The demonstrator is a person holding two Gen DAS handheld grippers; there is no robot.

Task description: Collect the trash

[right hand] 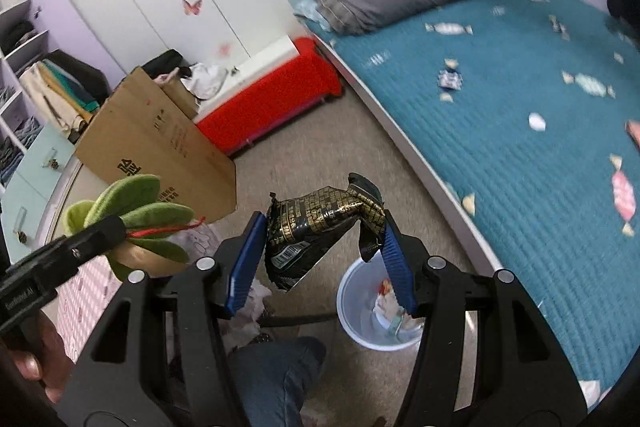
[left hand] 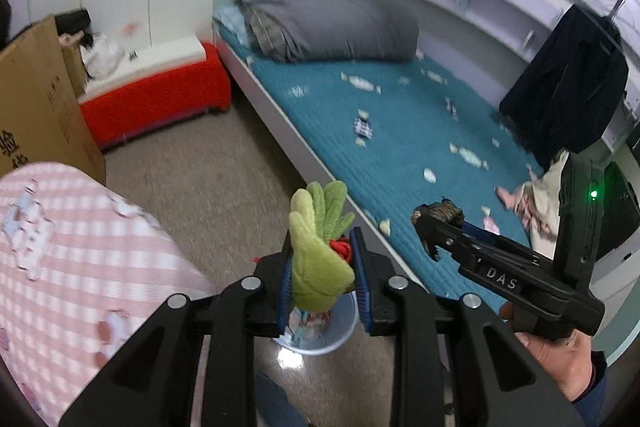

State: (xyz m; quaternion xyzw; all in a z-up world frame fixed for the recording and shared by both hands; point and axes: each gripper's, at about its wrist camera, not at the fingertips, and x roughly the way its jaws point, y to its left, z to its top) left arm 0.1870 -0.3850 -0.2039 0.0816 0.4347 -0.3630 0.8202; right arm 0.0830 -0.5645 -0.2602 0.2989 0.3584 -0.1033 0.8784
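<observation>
Right wrist view: the right claw, clamped on a crumpled black wrapper, hangs just beside the translucent bin below, while the left claw pinches a green plush.

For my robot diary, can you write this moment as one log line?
left tool: shut on green plush toy | right tool: shut on black-gold foil wrapper | clear plastic bin: below

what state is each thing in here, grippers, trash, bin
left gripper: shut on the green plush toy, held above the floor
right gripper: shut on the black and gold wrapper, crumpled
bin: upright on the floor, trash inside
blue and white wrapper: lying loose on the bed
</observation>
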